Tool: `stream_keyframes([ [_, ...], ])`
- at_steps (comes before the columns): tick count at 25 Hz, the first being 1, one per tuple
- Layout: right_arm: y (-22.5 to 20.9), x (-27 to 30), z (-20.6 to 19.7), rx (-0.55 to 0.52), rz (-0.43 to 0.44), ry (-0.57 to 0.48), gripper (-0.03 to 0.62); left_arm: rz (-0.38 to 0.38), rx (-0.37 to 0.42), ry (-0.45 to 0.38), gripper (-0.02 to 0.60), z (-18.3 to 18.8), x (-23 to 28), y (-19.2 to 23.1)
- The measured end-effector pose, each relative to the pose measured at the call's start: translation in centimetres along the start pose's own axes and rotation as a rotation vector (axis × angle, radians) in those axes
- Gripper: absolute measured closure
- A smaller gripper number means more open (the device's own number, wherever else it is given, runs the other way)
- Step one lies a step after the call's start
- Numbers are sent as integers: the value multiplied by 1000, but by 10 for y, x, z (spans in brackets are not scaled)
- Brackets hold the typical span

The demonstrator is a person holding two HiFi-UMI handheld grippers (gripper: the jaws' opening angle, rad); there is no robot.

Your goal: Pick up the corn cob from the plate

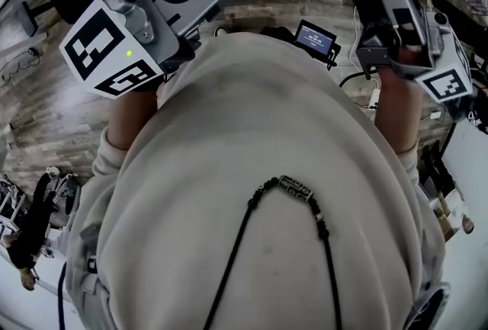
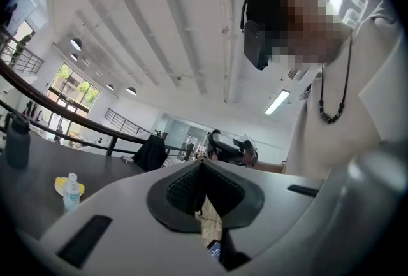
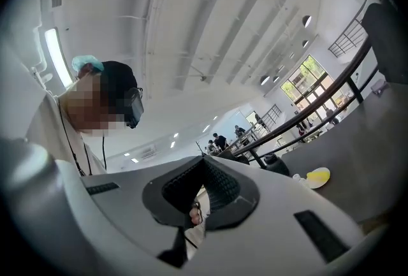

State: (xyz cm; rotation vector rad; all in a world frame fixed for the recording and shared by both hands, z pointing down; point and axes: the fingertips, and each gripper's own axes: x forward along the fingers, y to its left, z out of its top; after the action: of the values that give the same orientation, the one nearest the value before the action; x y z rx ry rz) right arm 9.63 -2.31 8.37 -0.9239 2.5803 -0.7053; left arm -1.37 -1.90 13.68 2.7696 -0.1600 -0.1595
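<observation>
- Corn cob: showing only as a small yellow shape, lying on a pale plate on the dark surface, far off at the right of the right gripper view and touching neither gripper.
- Dark bottle: standing upright on that surface at the far left of the left gripper view.
- Small clear bottle: standing a little further right, just in front of the yellow shape and partly covering it.
- Left gripper: hanging in the air in front of the chest, well apart from the plate, with its marker cube facing the head camera; fingers pressing together at the tips and pinching nothing.
- Pale sweatshirt: filling the middle of the head view, with a dark beaded cord hanging across it and a wooden floor showing beyond at the left.
- Right gripper: hanging in the air at the right of the chest, also well apart from the plate; fingers pressing together with nothing between them.
</observation>
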Motion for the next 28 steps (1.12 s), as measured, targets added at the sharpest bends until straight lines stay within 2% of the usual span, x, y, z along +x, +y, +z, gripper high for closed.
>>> stream_keyframes([
  [2, -25, -39, -10, 55, 34, -50, 577, 59, -10, 54, 580, -32, 20, -8],
  [5, -44, -72, -12, 77, 16, -73, 577, 75, -24, 76, 580, -55, 41, -14],
  [9, -46, -74, -14, 96, 3, -71, 577, 72, -49, 81, 580, -58, 41, -16],
  [19, -37, -59, 0, 108, 149, -70, 577, 183, -14, 64, 580, -46, 36, -32],
  [23, -33, -63, -9, 127, 152, -60, 577, 197, -39, 67, 580, -52, 34, -38],
  [28, -34, -64, -23, 187, 208, -21, 577, 265, -53, 75, 580, -65, 27, -56],
])
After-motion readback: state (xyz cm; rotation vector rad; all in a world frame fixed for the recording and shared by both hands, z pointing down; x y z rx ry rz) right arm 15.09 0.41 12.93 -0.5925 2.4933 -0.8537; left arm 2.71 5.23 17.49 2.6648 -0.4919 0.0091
